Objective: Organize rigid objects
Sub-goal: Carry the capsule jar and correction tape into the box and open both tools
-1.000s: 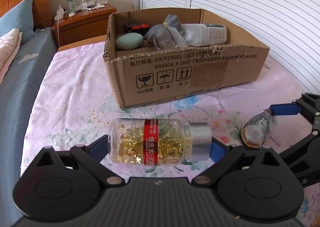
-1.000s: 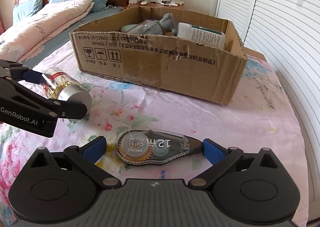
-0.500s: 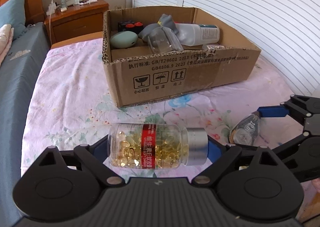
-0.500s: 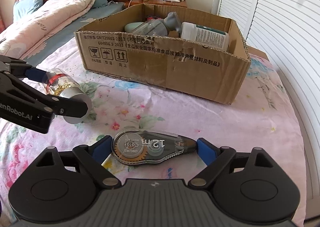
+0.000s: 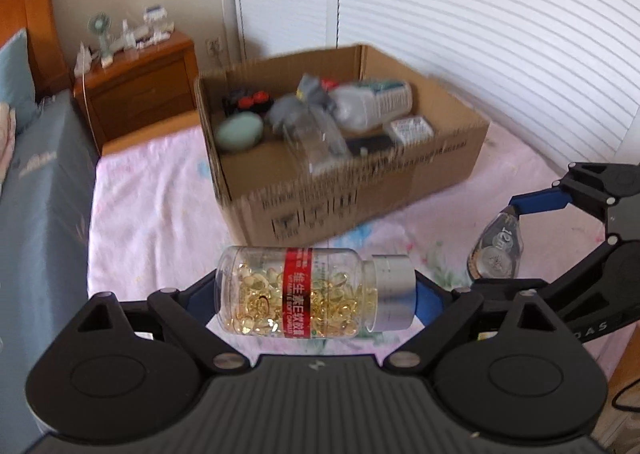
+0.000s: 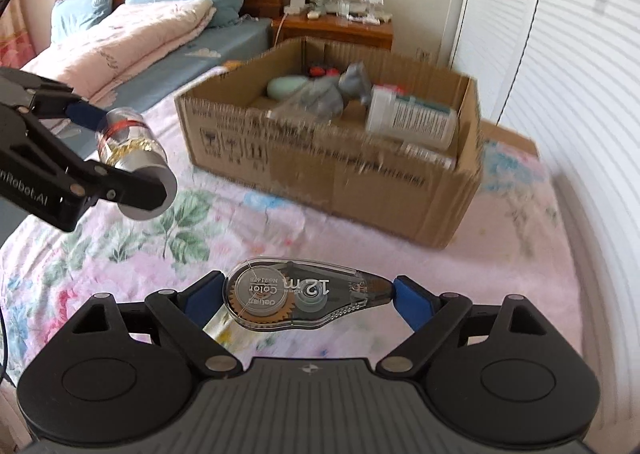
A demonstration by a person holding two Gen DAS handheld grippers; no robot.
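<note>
We see the cardboard box [image 5: 352,189] sitting on the bed [image 5: 152,189], ahead of both grippers. In it lie a large bottle [image 6: 412,119] at the right, an oval case [image 5: 239,130] at the left, and a jar [image 5: 316,141] between them. Behind the box stands the nightstand [image 5: 140,89], with a small fan [image 5: 100,27] on it. The capsule bottle [image 5: 312,292] lies crosswise in the left gripper [image 5: 316,298], cap to the right. To its right, the right gripper [image 6: 308,296] holds the tape dispenser [image 6: 304,298] above the bed, before the box
</note>
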